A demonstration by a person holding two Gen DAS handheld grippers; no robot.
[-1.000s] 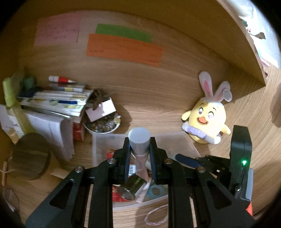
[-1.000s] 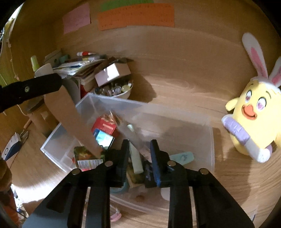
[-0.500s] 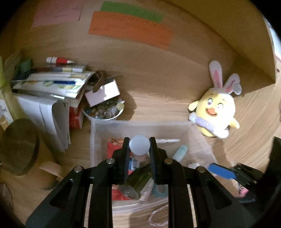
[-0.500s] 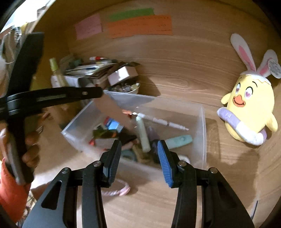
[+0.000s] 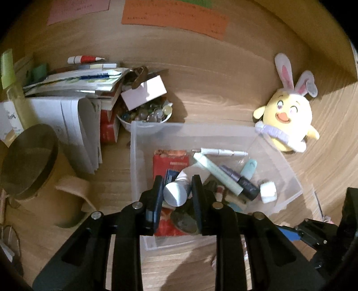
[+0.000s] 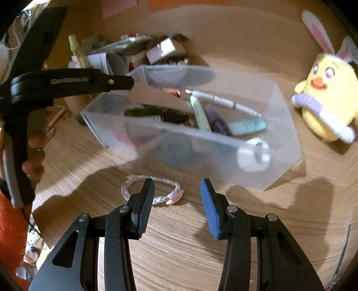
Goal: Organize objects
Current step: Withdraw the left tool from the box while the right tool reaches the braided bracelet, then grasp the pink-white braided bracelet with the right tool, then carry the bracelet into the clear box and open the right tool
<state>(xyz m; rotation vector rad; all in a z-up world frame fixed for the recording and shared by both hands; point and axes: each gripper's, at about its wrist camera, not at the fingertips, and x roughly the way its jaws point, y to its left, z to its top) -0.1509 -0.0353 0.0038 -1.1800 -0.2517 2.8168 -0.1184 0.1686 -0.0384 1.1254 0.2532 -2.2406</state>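
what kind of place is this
Probably a home desk or study nook: wooden desktop, sticky notes on the back panel, a stack of books, and a plush chick.

Both grippers are matte black frames with triangular cut-outs and silver round-head screws at the joints. The right gripper (image 6: pixel 176 197) has ribbed blue pads (image 6: pixel 209 207). The person's hand (image 6: pixel 33 154) emerges from an orange sleeve (image 6: pixel 11 228).
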